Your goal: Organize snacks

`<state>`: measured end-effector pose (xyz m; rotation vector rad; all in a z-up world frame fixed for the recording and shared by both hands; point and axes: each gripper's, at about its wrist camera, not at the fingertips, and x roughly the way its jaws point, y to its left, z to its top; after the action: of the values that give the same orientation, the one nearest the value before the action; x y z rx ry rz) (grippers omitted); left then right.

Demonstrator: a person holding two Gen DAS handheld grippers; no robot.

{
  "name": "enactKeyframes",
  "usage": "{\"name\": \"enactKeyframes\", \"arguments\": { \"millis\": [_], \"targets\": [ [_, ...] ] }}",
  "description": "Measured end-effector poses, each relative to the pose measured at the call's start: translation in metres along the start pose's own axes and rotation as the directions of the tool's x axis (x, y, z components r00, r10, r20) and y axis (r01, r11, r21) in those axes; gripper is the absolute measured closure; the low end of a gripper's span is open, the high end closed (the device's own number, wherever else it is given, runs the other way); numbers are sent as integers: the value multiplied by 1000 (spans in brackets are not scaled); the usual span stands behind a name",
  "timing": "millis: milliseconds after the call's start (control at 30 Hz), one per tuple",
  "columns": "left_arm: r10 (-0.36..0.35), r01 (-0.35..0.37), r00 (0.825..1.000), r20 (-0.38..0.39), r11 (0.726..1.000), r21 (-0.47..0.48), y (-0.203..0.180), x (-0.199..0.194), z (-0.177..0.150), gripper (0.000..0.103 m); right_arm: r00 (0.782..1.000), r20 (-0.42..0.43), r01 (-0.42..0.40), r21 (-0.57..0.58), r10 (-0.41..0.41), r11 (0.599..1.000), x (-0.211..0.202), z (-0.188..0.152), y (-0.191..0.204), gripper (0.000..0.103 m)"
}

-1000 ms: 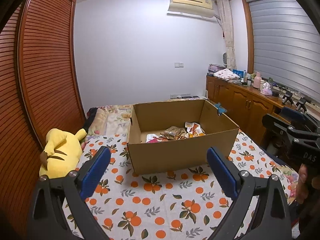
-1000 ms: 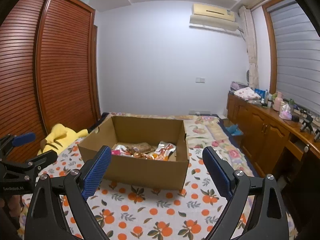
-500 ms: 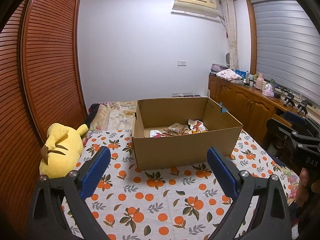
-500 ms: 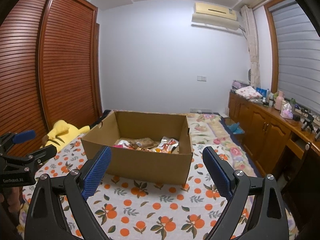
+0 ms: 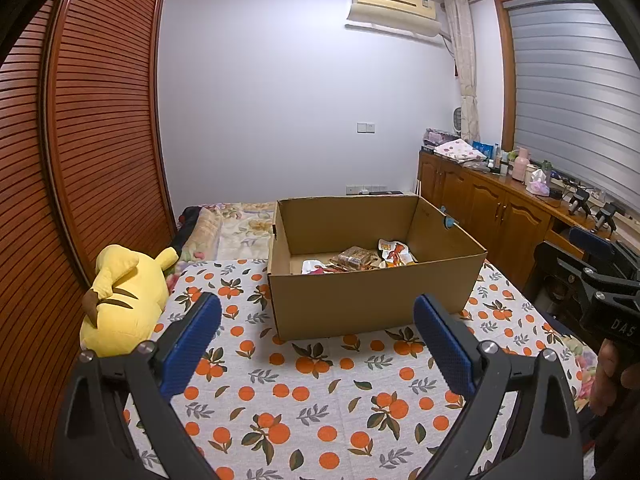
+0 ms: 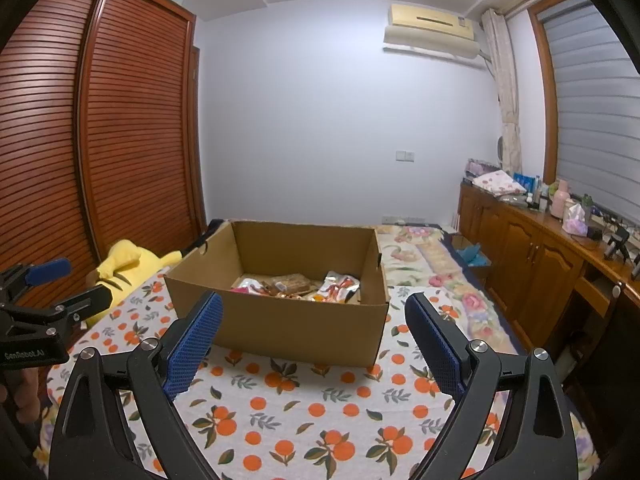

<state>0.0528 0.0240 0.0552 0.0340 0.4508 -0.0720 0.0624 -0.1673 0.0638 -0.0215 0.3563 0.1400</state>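
While I held both tools above the bed, my left tool (image 5: 318,334) stood wide apart with nothing between its blue pads (image 5: 192,344), and my right tool (image 6: 314,334) was spread just as wide and equally empty. Each hovered over the orange-print sheet (image 5: 304,396), short of the box (image 5: 372,300) and not touching it. From the right wrist view I saw my left tool (image 6: 44,292) off at the left edge, gripped by my hand (image 6: 18,390); from the left wrist view my right tool (image 5: 596,276) showed at the right edge, with my fingers (image 5: 610,376) below it.

The open cardboard box sat on the sheet straight ahead of both tools. The snacks (image 5: 360,258) lay inside it on the floor of the box, toward the far right part as the left view showed them: a brown packet, a white-and-orange packet (image 5: 394,252) and something pink and white beside them. In the right view the same heap (image 6: 300,286) sat low behind the near wall.

A yellow plush (image 5: 124,296) lay on the bed left of the box, against the slatted wardrobe (image 5: 80,140). A wooden cabinet (image 6: 532,256) with bottles and clutter ran along the right wall, and an air conditioner (image 5: 394,2) hung high on the far wall.
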Motion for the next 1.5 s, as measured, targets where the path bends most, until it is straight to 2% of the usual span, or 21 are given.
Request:
{"name": "enactKeyframes", "arguments": {
  "millis": [1500],
  "targets": [
    [1,-1,1000,0,1000,-1,1,0,-1,5,1000,-4,-1,9,1,1000,-4,-5,0,9]
  ]
}}
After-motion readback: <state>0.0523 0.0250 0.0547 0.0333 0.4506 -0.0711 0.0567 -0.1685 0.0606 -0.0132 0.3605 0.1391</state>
